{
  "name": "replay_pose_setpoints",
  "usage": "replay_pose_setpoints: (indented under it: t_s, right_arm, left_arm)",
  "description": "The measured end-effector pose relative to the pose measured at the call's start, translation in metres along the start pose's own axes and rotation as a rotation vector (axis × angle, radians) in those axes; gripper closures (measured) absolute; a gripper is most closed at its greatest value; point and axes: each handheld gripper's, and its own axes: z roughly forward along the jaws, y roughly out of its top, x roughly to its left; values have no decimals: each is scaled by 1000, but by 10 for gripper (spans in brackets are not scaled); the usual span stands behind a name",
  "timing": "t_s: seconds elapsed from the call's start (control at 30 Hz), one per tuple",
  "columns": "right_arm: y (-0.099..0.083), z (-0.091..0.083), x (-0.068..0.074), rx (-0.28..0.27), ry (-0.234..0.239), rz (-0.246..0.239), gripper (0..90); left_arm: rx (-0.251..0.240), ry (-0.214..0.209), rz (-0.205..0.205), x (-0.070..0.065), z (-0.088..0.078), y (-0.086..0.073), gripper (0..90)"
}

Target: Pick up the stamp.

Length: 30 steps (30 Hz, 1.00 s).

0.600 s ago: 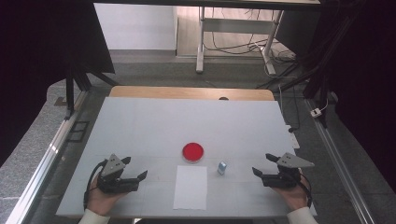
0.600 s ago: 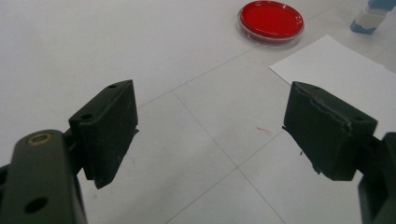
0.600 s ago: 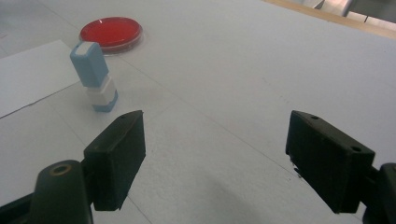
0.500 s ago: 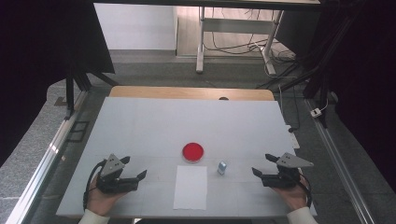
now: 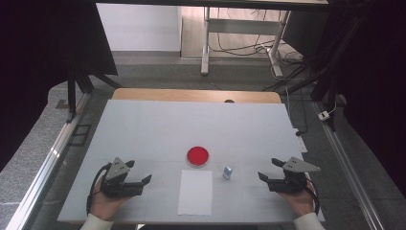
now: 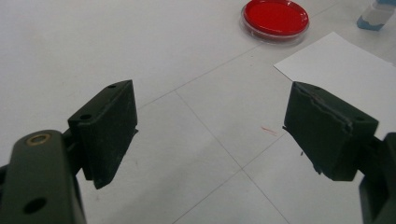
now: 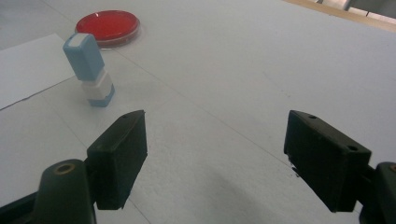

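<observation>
A round red dish [image 5: 197,156] lies near the middle of the white table; it also appears far ahead in the left gripper view as the red dish [image 6: 275,18] and in the right gripper view as the red dish [image 7: 108,25]. A small blue and white stamp [image 5: 227,172] stands upright to its right, seen close as the stamp [image 7: 89,70]. A white sheet of paper [image 5: 196,191] lies in front of the dish. My left gripper [image 5: 146,180] rests low at the front left, open and empty. My right gripper [image 5: 262,177] rests at the front right, open and empty, pointing toward the stamp.
The white table top [image 5: 158,129] ends in a wooden strip [image 5: 196,95] at the far edge. Dark curtains hang at both sides, and a desk frame with cables [image 5: 239,33] stands on the floor beyond. Metal rails [image 5: 43,167] run along the table's left and right.
</observation>
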Motion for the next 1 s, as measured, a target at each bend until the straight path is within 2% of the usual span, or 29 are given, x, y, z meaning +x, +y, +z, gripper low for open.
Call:
replay_pose_setpoints:
  t_s: [0.2, 0.33, 0.47, 0.67, 0.8, 1.0]
  right_arm:
    - [0, 1, 0, -14, 14, 24, 221]
    - [-1, 2, -2, -6, 10, 26, 225]
    - [0, 1, -1, -9, 7, 25, 229]
    - [8, -6, 7, -21, -6, -6, 228]
    - [16, -8, 10, -36, 3, -13, 229]
    - [22, -1, 15, -33, 44, 10, 231]
  left_arm:
    - [-19, 1, -30, 0, 0, 1, 171]
    - [-15, 7, -11, -2, 0, 2, 171]
    - [-15, 11, -11, -1, 1, 2, 172]
    - [-16, 2, -4, -2, 1, 2, 178]
    - [-18, 0, 0, -3, 0, 2, 179]
    - [-9, 1, 0, -2, 0, 1, 179]
